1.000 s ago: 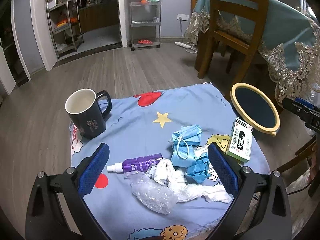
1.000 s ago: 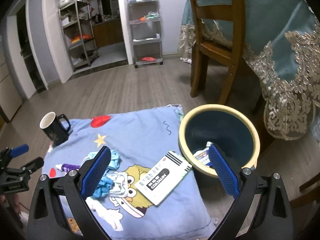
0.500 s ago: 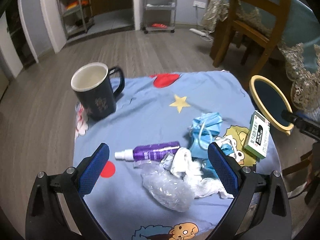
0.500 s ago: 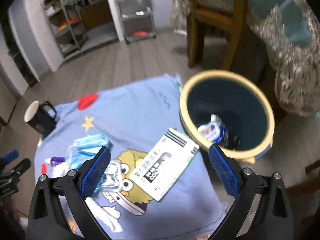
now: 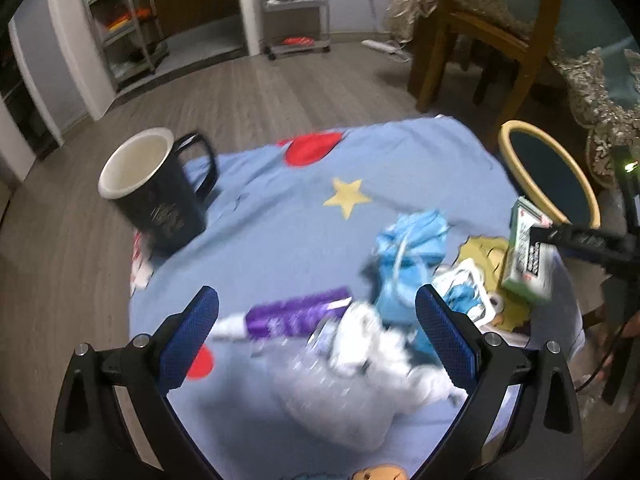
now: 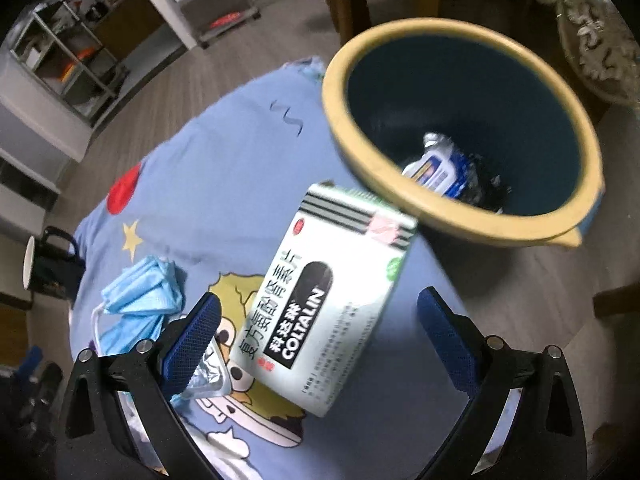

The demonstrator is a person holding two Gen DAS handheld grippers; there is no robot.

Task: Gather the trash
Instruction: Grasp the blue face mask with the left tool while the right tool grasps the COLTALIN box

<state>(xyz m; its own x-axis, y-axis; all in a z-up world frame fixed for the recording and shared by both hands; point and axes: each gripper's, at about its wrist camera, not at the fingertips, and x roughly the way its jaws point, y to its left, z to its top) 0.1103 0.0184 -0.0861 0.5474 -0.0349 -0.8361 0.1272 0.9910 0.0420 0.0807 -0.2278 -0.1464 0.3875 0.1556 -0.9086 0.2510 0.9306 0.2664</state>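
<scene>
Right gripper point(image 6: 318, 340) spread wide | flat cardboard medicine box point(image 6: 324, 296) | round bin point(image 6: 460, 216)

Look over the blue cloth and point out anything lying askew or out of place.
The purple spray bottle lies on its side among crumpled white tissue and a clear plastic bag. The medicine box sits slanted near the cloth's edge beside the bin. The mug stands upright.

left gripper point(image 5: 316, 336) jaws wide apart, right gripper point(image 6: 318, 336) likewise
</scene>
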